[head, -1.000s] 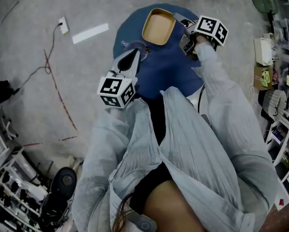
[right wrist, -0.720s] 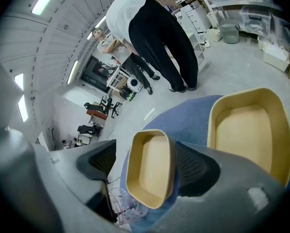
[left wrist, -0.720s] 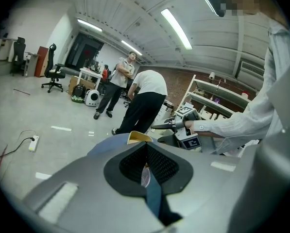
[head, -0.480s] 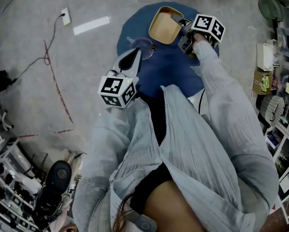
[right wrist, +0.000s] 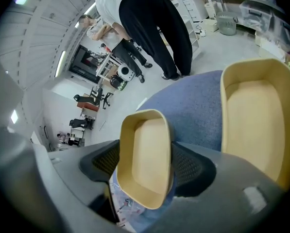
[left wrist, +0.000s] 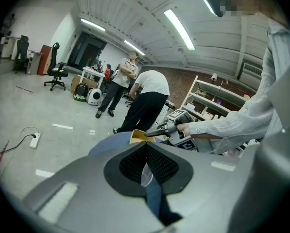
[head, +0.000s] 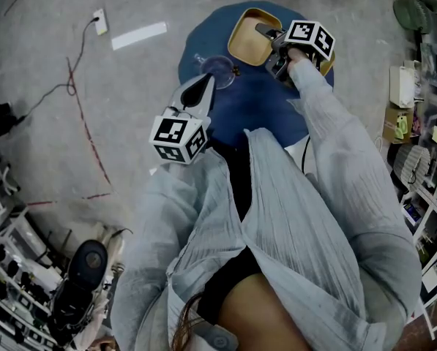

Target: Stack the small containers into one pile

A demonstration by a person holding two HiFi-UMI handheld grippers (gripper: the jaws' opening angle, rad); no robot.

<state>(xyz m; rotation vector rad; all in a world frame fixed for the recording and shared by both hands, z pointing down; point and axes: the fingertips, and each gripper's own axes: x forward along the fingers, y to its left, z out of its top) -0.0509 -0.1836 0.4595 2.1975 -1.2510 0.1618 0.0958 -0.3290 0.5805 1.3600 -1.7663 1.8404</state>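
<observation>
Small container sits between right hand-held gripper's jaws, just closing.

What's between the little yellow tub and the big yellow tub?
Nothing but bare blue tabletop separates the little yellow tub from the big yellow tub; the right gripper view shows it.

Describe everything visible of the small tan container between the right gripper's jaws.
The small tan container is a shallow, rounded-rectangular tray, smooth and matte, with a raised rim and a flat, empty floor. It is tipped up, open side toward the camera, in front of the blue round surface. The right gripper holds it by two opposite walls, black ribbed pads pressing on it; the jaws have just been closing. A larger matching container lies beside it, apart.
</observation>
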